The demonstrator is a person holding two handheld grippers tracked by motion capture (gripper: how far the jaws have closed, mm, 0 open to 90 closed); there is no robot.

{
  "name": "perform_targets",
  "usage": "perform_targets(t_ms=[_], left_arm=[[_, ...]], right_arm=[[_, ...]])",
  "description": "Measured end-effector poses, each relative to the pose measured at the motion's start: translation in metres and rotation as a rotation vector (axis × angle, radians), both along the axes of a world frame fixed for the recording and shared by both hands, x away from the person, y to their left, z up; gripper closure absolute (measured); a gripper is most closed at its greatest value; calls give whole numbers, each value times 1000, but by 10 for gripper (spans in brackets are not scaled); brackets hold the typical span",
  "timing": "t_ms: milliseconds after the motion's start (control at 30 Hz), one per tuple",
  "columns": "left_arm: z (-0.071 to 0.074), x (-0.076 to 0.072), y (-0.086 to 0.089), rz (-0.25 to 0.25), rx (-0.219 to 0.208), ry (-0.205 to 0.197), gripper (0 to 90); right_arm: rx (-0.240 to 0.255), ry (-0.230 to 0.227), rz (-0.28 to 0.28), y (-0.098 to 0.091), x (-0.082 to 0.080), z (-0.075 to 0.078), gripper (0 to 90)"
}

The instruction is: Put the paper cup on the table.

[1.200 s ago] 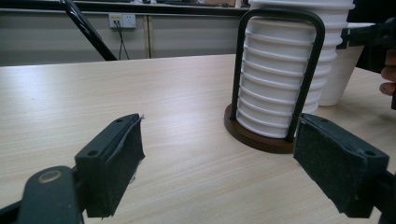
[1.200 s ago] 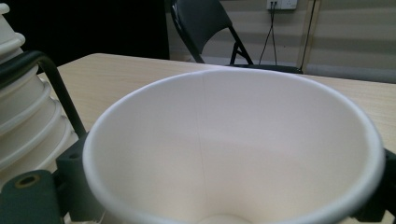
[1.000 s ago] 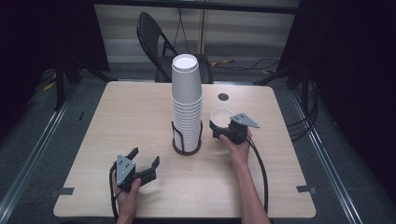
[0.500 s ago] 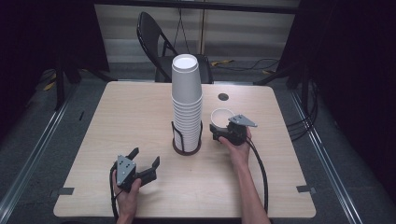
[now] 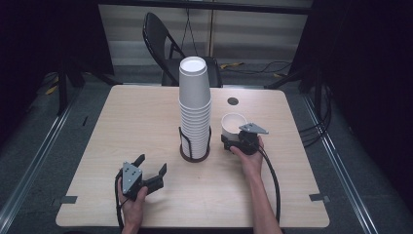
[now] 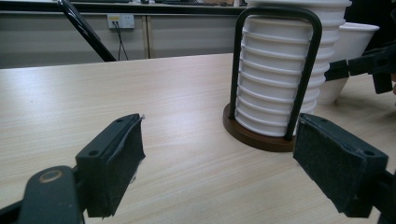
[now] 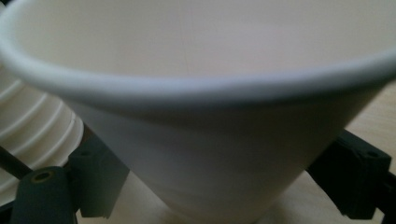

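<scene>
Nearest the person, the left hand-held gripper [image 5: 150,171] rests low over the front of the surface [image 5: 122,126] with its jaws spread wide and nothing between them; in the left gripper view its pads [image 6: 116,158] frame the bare wood ahead. Farther in, the right hand-held gripper [image 5: 233,142] is clamped on a single white paper cup [image 5: 233,125], which stands upright, mouth up, just to the right of the holder [image 5: 194,146]; the right gripper view has the cup's wall pressed between both jaws. Beyond that rises the tall stack of cups [image 5: 195,105], upside down in its wire-and-wood holder at mid-surface, with a chair [image 5: 168,46] behind. By the look of it, one cup has been separated and is gripped, and its placement remains; the stack remains tall. Compared with half a second earlier, nothing visibly differs: both grippers and the cup sit where they were.
</scene>
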State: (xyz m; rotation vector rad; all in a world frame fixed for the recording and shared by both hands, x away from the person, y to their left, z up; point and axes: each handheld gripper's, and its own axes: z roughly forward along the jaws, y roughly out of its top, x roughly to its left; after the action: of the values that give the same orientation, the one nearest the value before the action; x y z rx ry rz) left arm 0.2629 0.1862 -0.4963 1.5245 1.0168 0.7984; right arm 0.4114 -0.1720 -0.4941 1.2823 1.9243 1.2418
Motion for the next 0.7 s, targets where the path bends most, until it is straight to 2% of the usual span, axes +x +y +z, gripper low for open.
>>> perform_targets(t_ms=[400, 700], left_arm=[[0, 1, 0, 7, -2, 8, 161], [0, 0, 0, 7, -2, 7, 161]], right_arm=[[-6, 26, -26, -11, -14, 0, 131], [26, -9, -49, -18, -33, 4, 130]])
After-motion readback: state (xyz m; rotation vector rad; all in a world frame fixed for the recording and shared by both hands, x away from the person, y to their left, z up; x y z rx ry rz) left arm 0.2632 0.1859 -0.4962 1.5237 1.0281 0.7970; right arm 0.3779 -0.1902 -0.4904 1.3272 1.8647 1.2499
